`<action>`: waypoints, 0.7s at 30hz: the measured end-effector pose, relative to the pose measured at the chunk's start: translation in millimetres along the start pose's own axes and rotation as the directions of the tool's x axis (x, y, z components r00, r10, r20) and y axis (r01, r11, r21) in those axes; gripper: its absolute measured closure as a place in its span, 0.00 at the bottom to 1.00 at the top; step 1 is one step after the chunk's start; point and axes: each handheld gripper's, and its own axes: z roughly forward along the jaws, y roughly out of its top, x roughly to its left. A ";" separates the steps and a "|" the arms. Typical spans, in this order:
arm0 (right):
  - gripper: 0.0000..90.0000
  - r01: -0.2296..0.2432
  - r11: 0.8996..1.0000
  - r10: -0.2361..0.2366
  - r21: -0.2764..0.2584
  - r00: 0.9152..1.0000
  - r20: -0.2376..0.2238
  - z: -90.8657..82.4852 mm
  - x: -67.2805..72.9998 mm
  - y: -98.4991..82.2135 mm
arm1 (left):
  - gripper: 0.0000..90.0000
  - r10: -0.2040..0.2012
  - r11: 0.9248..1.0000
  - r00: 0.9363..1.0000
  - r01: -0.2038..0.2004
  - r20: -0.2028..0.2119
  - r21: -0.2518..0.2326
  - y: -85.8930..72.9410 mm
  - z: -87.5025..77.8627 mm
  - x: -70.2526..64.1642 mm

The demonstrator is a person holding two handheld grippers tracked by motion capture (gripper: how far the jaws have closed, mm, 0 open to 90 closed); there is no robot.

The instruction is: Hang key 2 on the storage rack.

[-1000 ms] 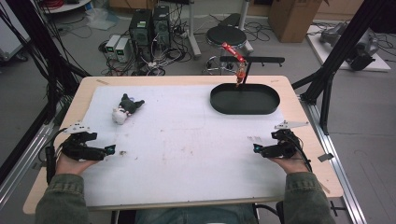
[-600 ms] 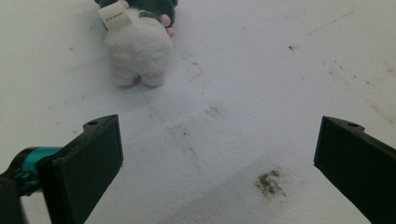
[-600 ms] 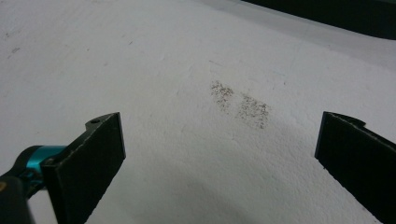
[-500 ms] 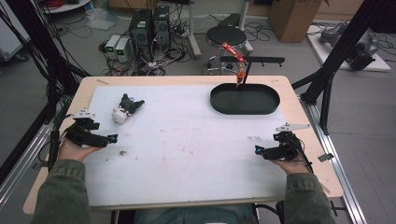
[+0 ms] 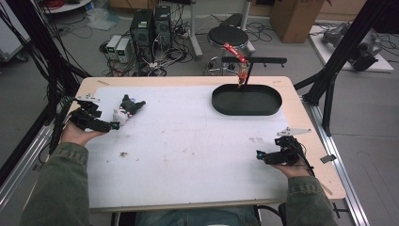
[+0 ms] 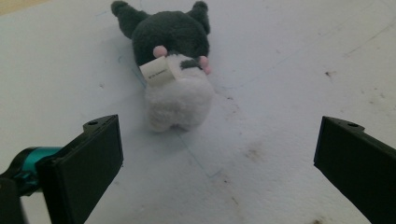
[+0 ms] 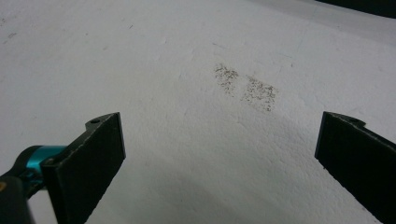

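Left gripper [image 5: 113, 126] lines up on the plush toy [image 6: 173, 70], jaws spread wide, nothing grabbed yet. Toy lies on the mat's far-left; right gripper [image 5: 259, 154] waits, also spread.

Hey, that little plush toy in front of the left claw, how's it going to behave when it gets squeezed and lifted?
The plush toy looks fuzzy and stuffed, so it will probably squash between the pads rather than resist. It likely weighs little. Lying flat on the white mat, it seems unlikely to roll. The left claw is open before it.
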 end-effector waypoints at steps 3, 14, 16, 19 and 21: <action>0.01 0.004 1.000 -0.004 0.000 1.000 -0.001 -0.1 0.1 -0.4 | 0.02 0.016 1.000 1.000 -0.016 0.001 0.009 9.1 3.3 1.6; 0.01 -0.001 1.000 0.001 0.004 1.000 0.003 -0.7 0.5 -1.5 | 0.02 0.066 0.995 0.998 -0.065 -0.016 0.072 39.7 18.0 9.3; 0.01 0.002 1.000 -0.002 0.002 1.000 0.003 -0.4 0.5 -1.8 | 0.02 0.067 0.995 0.998 -0.065 -0.017 0.082 44.5 20.7 12.4; 0.01 0.007 1.000 -0.007 0.009 1.000 0.003 1.3 0.6 -2.5 | 0.02 0.048 0.996 0.999 -0.046 -0.016 0.082 49.0 27.3 17.6; 0.01 0.012 1.000 -0.012 0.016 1.000 0.006 2.2 1.3 -2.6 | 0.02 0.045 0.995 0.999 -0.043 -0.019 0.093 50.6 34.3 19.9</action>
